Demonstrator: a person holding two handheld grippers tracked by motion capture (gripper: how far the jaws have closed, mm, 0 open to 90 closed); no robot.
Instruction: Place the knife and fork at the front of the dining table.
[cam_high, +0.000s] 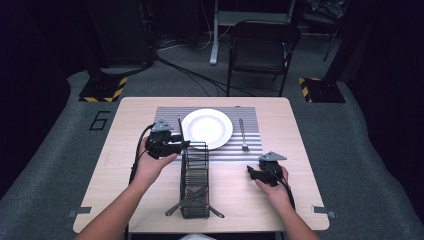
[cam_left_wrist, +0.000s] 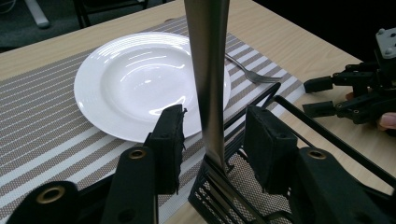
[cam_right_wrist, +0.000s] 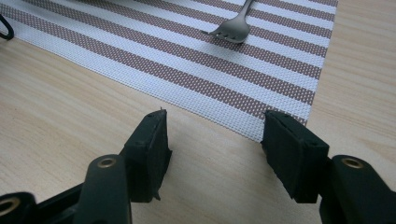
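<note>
A metal knife (cam_left_wrist: 208, 70) stands upright, its lower end down in the black wire cutlery rack (cam_high: 195, 185). My left gripper (cam_high: 184, 145) is open around it at the rack's far end, and a gap shows on each side of the knife between the pads (cam_left_wrist: 170, 140). A white plate (cam_high: 207, 128) lies on the striped placemat (cam_high: 250, 150), with a fork (cam_high: 242, 134) to its right. My right gripper (cam_high: 251, 172) is open and holds nothing. It hovers low over bare wood by the placemat's near right corner (cam_right_wrist: 280, 112), with the fork's tines (cam_right_wrist: 233, 30) ahead of it.
More cutlery lies in the rack's near end, with handles (cam_high: 172, 209) poking out at both sides. A folding chair (cam_high: 262, 50) stands beyond the table's far edge. Bare wood lies to the left and right of the rack.
</note>
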